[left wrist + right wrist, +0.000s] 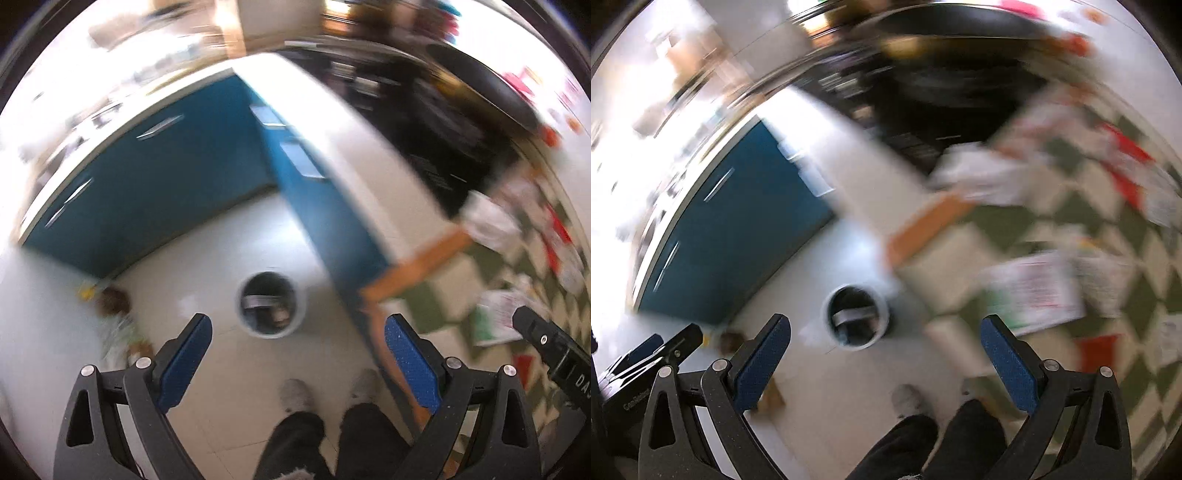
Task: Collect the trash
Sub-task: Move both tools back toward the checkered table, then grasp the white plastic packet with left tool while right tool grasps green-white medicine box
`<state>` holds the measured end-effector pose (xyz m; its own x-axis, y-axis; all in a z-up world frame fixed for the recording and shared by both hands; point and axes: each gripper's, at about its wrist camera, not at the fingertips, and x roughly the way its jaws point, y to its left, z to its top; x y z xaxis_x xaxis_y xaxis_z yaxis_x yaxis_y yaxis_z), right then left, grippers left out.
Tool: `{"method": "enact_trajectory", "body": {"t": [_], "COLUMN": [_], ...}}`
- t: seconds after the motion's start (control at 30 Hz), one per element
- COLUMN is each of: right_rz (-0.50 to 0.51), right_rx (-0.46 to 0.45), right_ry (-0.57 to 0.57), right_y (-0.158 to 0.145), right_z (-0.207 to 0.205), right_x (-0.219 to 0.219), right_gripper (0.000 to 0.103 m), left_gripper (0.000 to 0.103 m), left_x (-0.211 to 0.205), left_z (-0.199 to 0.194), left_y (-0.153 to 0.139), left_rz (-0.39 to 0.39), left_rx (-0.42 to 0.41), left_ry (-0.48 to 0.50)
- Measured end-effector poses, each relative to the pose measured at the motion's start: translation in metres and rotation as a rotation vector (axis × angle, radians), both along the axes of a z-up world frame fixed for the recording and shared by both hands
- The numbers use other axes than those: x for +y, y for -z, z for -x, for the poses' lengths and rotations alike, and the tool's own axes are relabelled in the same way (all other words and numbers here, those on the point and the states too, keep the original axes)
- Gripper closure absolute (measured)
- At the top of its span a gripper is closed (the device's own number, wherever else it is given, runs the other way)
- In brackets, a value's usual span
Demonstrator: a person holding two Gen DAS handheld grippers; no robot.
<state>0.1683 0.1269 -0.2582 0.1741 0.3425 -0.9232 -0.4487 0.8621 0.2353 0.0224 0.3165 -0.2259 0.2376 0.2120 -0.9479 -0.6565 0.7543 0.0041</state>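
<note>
Judging by the blurred views, little looks done: both the left tongs (297,334) and right tongs (886,334) hang spread and empty above the floor, the bin (272,305) holds some scraps, and paper litter (1039,291) lies on the checkered surface (1082,225).

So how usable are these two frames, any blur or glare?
Left wrist view: motion-smeared, though the trash bin and open left gripper read clearly; upper left is blown out. Right wrist view: heavier smear over the checkered tabletop; open right gripper stays sharp.
</note>
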Motion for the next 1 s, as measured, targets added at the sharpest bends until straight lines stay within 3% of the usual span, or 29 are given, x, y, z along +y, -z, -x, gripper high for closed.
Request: {"method": "enact_trajectory", "body": {"t": [0.2,0.37,0.5,0.57,0.6,0.63,0.73,0.77,0.8,1.0], "right_rz": [0.116,0.193,0.212,0.203,0.198,0.190,0.172,0.168,0.167,0.187], "right_rx": [0.057,0.111,0.116,0.127,0.134,0.138,0.143,0.144,0.144,0.129], "right_ry": [0.171,0.128,0.051,0.023,0.012,-0.004,-0.070,-0.091,-0.106,-0.239], "right_y": [0.030,0.064,0.077,0.079,0.082,0.082,0.083,0.083,0.082,0.092], "right_z": [-0.078,-0.121,-0.136,-0.139,-0.141,-0.143,-0.146,-0.145,-0.144,-0.140], "right_x": [-0.112,-0.153,-0.156,-0.154,-0.151,-0.150,-0.138,-0.134,-0.131,-0.099], "right_gripper": [0.000,0.000,0.000,0.000,0.000,0.000,0.000,0.000,0.000,0.000], "left_gripper": [0.008,0.008,0.013,0.038,0.045,0.063,0.080,0.093,0.099,0.102], "left_x": [-0.085,-0.126,-0.125,-0.126,-0.129,-0.131,-0.135,-0.133,-0.130,-0.107], "left_z": [-0.106,-0.158,-0.165,-0.164,-0.164,-0.165,-0.166,-0.165,-0.163,-0.149], "left_y": [0.064,0.116,0.116,0.112,0.110,0.107,0.101,0.098,0.096,0.074], "left_rz": [0.202,0.299,0.341,0.366,0.376,0.389,0.380,0.373,0.373,0.300], "left_rx": [0.074,0.158,0.087,0.050,0.039,0.025,0.019,0.012,0.005,-0.027], "left_ry": [0.186,0.230,0.171,0.168,0.175,0.184,0.199,0.195,0.186,0.118]}}
